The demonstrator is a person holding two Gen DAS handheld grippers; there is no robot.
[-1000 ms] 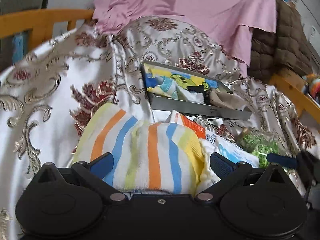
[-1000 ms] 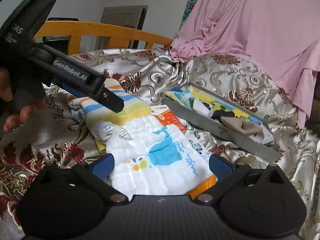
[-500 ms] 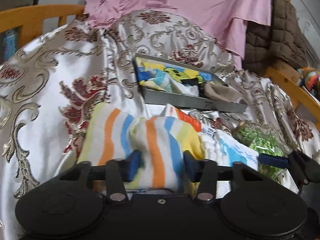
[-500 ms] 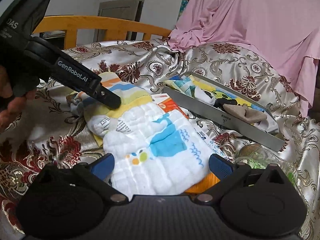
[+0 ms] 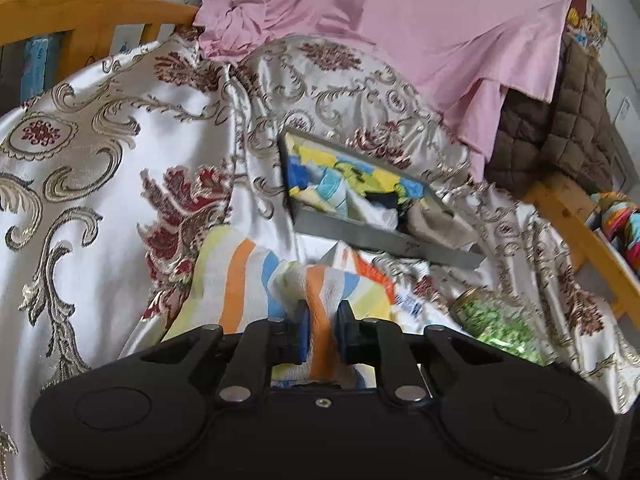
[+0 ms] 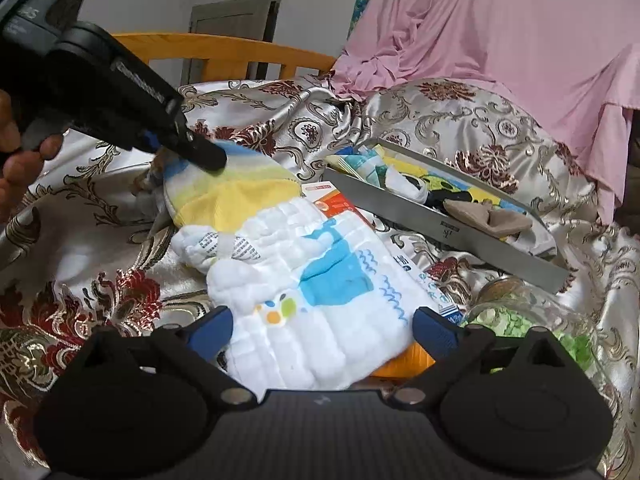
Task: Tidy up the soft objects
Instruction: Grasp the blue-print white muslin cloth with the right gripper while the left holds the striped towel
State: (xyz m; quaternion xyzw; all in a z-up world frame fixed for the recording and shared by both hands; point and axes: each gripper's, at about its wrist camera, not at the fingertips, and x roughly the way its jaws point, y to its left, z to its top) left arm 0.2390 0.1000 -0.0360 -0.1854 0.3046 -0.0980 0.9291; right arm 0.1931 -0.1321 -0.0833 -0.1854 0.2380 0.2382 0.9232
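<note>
Left wrist view: left gripper [image 5: 321, 330] jaws, spread a second ago, now pinch the striped towel [image 5: 240, 280], ready for the tray [image 5: 384, 240] at one o'clock; right gripper [image 6: 324, 326] stays spread.

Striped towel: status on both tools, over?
Left tool shut on striped towel. Right tool open, over white muslin cloth, not gripping. Metal tray beyond, already part-filled with cloths; glass jar beside the right tool.

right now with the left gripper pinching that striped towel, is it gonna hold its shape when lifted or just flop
Probably flop: the striped towel already bunches into a fold between the left gripper fingers. It looks light, so it should lift easily. Its far edge lies by the white cloth, which may drag along.
</note>
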